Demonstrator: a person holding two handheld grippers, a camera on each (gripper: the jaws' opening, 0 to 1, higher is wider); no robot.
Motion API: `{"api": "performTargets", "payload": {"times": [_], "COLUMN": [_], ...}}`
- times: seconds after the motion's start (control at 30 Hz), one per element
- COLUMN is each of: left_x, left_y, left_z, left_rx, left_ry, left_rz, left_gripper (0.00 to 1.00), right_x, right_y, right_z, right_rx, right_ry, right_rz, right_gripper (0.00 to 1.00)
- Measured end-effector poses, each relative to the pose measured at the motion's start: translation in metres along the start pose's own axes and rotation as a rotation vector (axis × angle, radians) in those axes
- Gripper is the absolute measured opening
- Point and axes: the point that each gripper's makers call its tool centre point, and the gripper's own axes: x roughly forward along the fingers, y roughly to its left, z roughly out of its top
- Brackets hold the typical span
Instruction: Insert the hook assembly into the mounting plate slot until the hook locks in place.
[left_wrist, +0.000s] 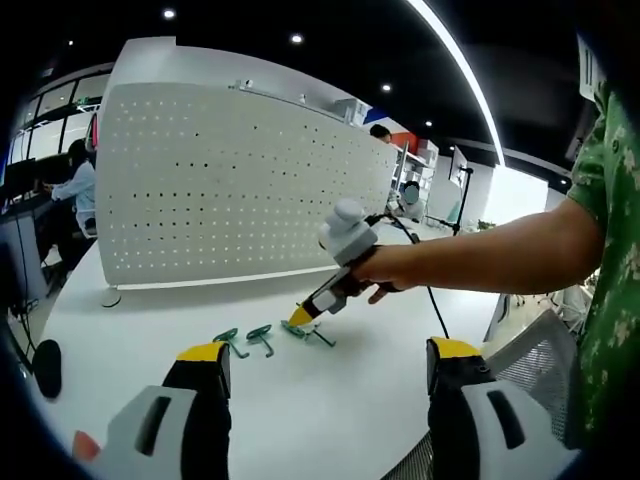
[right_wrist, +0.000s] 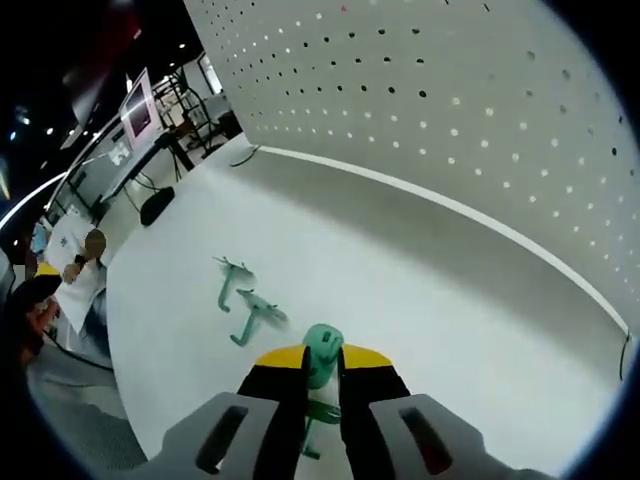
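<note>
A white pegboard mounting plate (left_wrist: 240, 190) (right_wrist: 450, 100) stands upright on the white table (left_wrist: 330, 400). Three green hooks lie in front of it. In the left gripper view, two hooks (left_wrist: 230, 340) (left_wrist: 262, 338) lie side by side, and a person's hand holds my right gripper (left_wrist: 300, 318) down on the third hook (left_wrist: 315, 335). In the right gripper view, my right gripper (right_wrist: 320, 362) is shut on that green hook (right_wrist: 322, 348), low over the table; the other two hooks (right_wrist: 232, 280) (right_wrist: 255, 315) lie to the left. My left gripper (left_wrist: 330, 352) stands open with nothing between its jaws.
A black cable (left_wrist: 435, 300) runs across the table behind the arm. A black rounded object (left_wrist: 45, 365) (right_wrist: 157, 205) sits near the table's edge. The pegboard's foot (left_wrist: 110, 297) rests at its left corner. A person (left_wrist: 75, 185) sits at a desk beyond the table.
</note>
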Motion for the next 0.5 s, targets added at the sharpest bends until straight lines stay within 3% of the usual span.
{"api": "performTargets", "payload": {"times": [0.5], "left_x": [0.0002], "left_y": [0.0002], "left_z": [-0.0003], "left_rx": [-0.003], "left_ry": [0.000], "left_rz": [0.000], "left_gripper": [0.82], "right_x": [0.0018], "right_y": [-0.0026], "right_z": [-0.0021], "right_rx": [0.015], "right_ry": [0.005], "right_rz": [-0.005], "right_gripper": [0.05]}}
